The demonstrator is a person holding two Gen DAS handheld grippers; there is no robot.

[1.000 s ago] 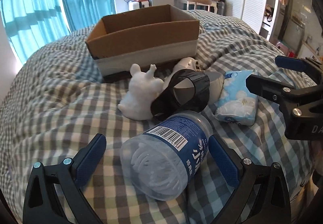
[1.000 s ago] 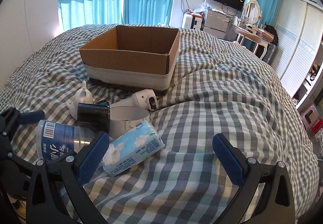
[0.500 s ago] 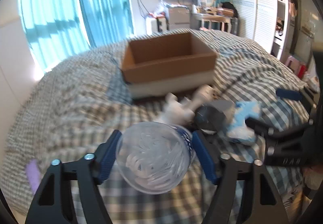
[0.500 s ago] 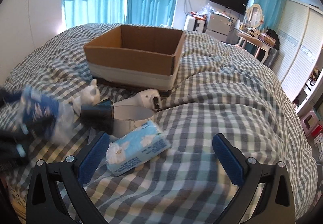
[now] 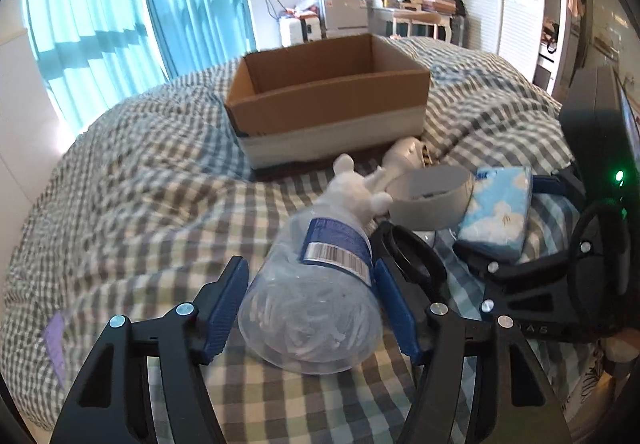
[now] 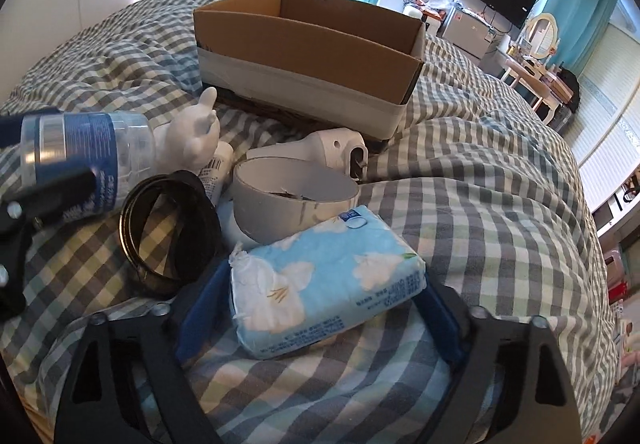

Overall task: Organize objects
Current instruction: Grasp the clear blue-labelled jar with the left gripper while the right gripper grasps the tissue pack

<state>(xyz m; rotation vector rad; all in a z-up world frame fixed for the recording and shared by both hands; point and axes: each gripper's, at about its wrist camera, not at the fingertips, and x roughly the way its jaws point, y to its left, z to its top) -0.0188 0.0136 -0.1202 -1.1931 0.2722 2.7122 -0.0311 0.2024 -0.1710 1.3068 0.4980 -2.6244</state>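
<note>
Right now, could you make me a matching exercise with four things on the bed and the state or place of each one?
Things:
1. clear bottle
2. tissue pack
3. cardboard box
4. black ring

States:
A. stands open at the far side of the pile
B. lies loose on the checked cover
C. between the left gripper's pads
D. between the right gripper's closing jaws

Pairs: 1-C, 2-D, 3-A, 4-B
</note>
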